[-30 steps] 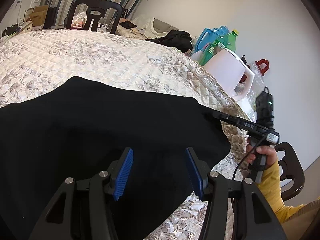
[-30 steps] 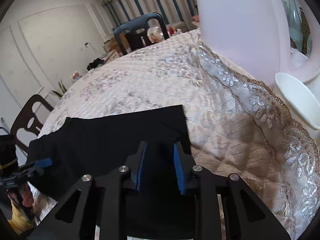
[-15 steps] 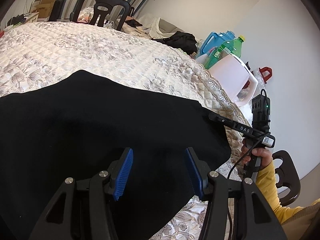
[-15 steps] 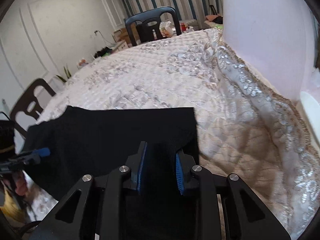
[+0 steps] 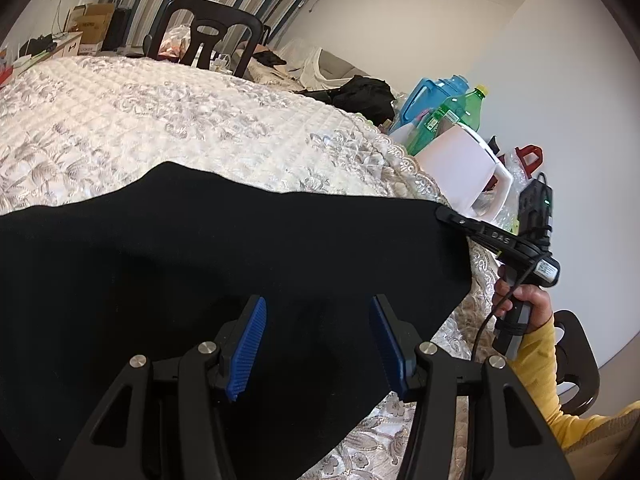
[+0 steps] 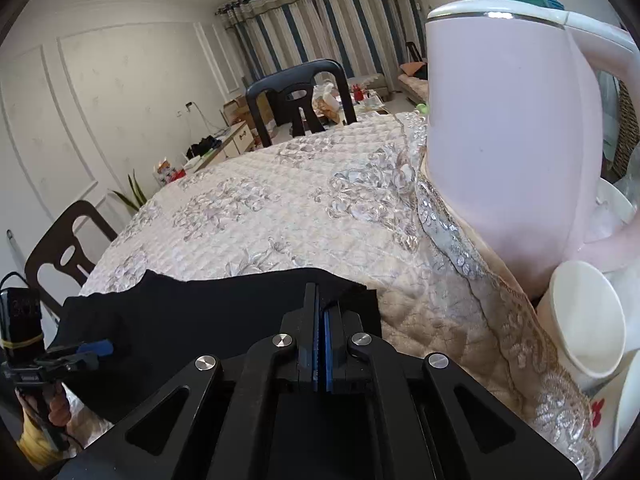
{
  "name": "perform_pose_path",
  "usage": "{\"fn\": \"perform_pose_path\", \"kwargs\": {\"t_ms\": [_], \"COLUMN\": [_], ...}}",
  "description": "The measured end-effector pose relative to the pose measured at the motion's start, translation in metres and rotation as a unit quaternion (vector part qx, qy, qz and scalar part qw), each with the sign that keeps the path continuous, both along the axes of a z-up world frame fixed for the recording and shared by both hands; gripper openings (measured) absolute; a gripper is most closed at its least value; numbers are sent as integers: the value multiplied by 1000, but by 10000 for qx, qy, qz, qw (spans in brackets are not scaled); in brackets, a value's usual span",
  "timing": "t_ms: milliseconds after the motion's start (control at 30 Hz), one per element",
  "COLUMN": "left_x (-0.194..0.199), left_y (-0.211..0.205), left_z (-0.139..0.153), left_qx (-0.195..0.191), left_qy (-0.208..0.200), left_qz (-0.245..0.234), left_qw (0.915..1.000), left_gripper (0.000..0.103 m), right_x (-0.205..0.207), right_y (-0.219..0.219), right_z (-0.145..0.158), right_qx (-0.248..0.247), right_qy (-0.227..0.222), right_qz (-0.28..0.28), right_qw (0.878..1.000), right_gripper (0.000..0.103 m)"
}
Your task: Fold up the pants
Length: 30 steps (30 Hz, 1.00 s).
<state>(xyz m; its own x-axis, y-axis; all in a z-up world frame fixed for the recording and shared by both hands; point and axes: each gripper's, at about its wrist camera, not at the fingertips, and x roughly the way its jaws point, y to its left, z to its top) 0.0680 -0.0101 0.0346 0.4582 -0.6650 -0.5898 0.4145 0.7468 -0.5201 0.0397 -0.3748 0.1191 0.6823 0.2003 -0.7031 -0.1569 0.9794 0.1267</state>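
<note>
Two grippers over black pants (image 5: pixel 200 280) spread on the quilted tabletop (image 5: pixel 160 120): right gripper (image 6: pixel 321 316), marked "DAS", jaws clamped on a corner; left gripper (image 5: pixel 316 344) jaws half open, empty.

Pants (image 5: pixel 240 264): matt black cloth, smooth. Quilt (image 5: pixel 168 120): stitched cream cloth, satin sheen, lace edge. Left gripper (image 5: pixel 316 340): matt black plastic, ribbed blue pads (image 5: pixel 250 344), bright metal pins. Kettle (image 6: pixel 508 140): glossy plastic. Far chair (image 6: pixel 300 96): glossy black plastic.
</note>
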Motion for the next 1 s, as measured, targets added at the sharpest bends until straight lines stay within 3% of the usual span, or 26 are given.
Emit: {"fn": "perform_pose_path", "kwargs": {"t_ms": [133, 233, 333, 367, 433, 500, 533, 633, 700, 833, 1000], "left_x": [3, 3, 2, 2, 3, 3, 2, 0, -2, -5, -9], "left_y": [-4, -6, -7, -7, -7, -8, -9, -11, -12, -9, -3], "left_z": [-6, -9, -10, -11, -11, -11, -11, -12, -13, -15, -17], "left_qx": [54, 54, 104, 115, 119, 159, 197, 325, 411, 720, 761], "left_qy": [109, 193, 214, 219, 233, 219, 210, 150, 143, 123, 205], "left_qz": [-1, -64, -95, -89, -76, -40, -24, 18, 74, 215, 195], "left_qw": [9999, 9998, 9997, 9997, 9996, 9996, 9996, 9994, 9990, 9971, 9967], "left_gripper": [58, 58, 58, 58, 58, 58, 58, 62, 63, 64, 66], "right_x": [18, 21, 18, 16, 9, 0, -5, -21, -28, -34, -57], "right_y": [5, 4, 0, -2, -7, -6, -3, 14, 27, 28, 0], "right_z": [-25, -42, -47, -45, -38, -28, -24, -25, -38, -52, -35], "right_qx": [-850, -1187, -1925, -1963, -1783, -1649, -1577, -1049, -934, -1463, -952], "right_qy": [299, 566, 524, 512, 454, 236, 127, 98, 354, 462, 282], "right_qz": [-285, -427, -850, -879, -830, -807, -706, -55, 326, 4, -581], "right_qw": [9955, 9904, 9762, 9752, 9794, 9827, 9849, 9944, 9945, 9882, 9934], "right_gripper": [1, 1, 1, 1, 2, 18, 21, 24, 27, 28, 44]}}
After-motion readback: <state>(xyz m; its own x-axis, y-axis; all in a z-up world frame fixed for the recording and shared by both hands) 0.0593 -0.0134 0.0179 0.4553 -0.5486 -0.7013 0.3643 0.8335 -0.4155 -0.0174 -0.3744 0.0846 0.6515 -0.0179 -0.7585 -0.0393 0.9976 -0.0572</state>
